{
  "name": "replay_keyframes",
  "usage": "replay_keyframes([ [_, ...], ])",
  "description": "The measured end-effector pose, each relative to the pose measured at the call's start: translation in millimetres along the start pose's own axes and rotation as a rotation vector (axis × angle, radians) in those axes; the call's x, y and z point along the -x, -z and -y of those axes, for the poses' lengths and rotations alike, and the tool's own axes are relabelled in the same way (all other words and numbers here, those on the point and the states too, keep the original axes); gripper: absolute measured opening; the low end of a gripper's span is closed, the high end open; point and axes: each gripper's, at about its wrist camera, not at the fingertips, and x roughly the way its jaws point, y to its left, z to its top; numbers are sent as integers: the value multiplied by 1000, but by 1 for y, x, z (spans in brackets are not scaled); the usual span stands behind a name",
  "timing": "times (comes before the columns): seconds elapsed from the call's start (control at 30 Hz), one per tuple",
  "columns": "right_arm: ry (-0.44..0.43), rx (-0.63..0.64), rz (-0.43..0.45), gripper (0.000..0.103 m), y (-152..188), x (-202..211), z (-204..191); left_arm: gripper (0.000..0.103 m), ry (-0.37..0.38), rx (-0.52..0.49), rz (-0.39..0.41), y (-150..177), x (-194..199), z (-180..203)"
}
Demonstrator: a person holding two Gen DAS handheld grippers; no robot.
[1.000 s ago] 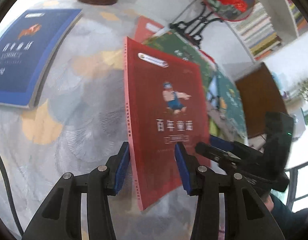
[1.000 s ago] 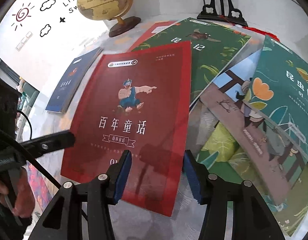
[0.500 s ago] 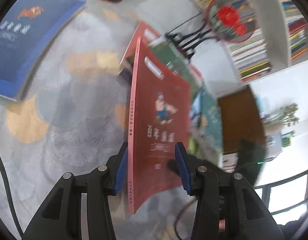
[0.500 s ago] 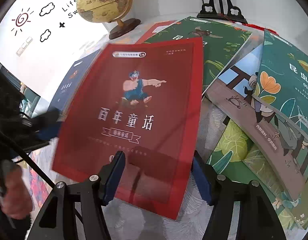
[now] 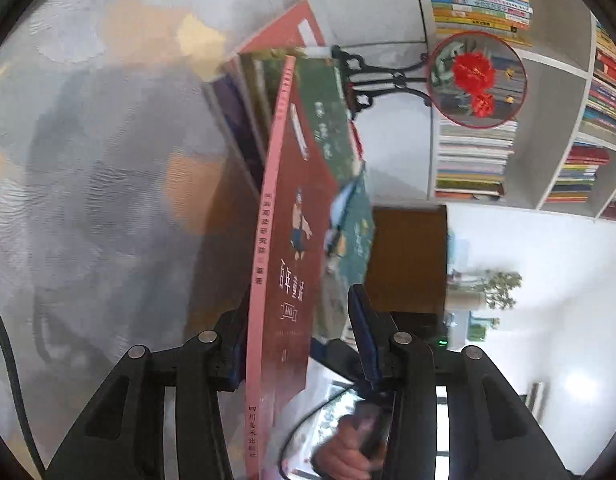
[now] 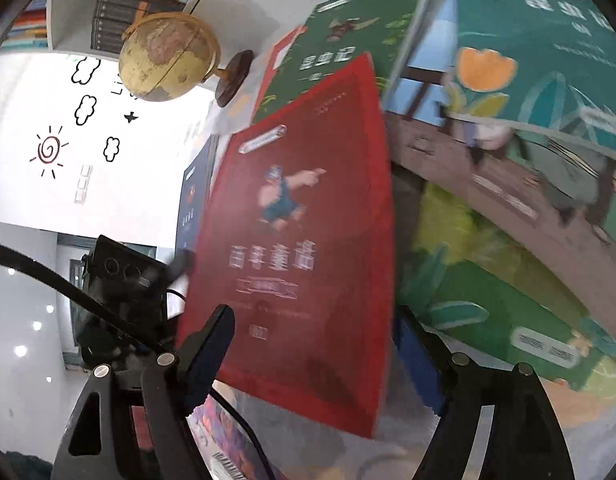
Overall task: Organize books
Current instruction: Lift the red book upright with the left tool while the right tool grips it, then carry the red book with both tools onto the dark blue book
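Note:
The red book (image 5: 283, 240) with a cartoon figure on its cover is tipped up off the table. Its pink spine faces the left wrist camera. My left gripper (image 5: 297, 300) is shut on its spine edge, with the book slanted between the blue pads. In the right wrist view the same red book (image 6: 308, 220) fills the middle, and the left tool's housing (image 6: 123, 272) sits at its left edge. My right gripper (image 6: 316, 332) has its jaws opening wide. The book's lower edge is between them, but the pads do not press on it.
Overlapping books lie on the patterned tablecloth (image 5: 107, 160): a dark green one (image 6: 348, 40), a teal one (image 6: 548, 60), an illustrated one (image 6: 488, 184) and a blue one (image 6: 191, 200). A globe (image 6: 167, 56), a black stand (image 5: 372, 80) with a round fan (image 5: 476, 80) and a bookshelf (image 5: 548, 80) stand behind.
The left gripper rolled and tipped the red book from cover-on to nearly edge-on. The right gripper's jaws spread apart and it shifted sideways. The blue book left the left wrist view.

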Motion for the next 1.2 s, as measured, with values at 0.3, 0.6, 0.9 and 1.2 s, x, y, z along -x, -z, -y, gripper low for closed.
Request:
replay_keyframes([
  [0.3, -112, -39, 29, 42, 10, -4, 14, 39, -121, -50, -65, 4, -17, 15],
  [0.6, 47, 93, 54, 33, 5, -1, -1, 40, -626, -455, -62, 33, -49, 47],
  [0.9, 311, 338, 103, 33, 19, 2, -38, 40, -770, -708, 26, 68, -55, 71],
  [1.2, 396, 506, 129, 34, 37, 1, -74, 39, -815, -811, 94, 95, -32, 94],
])
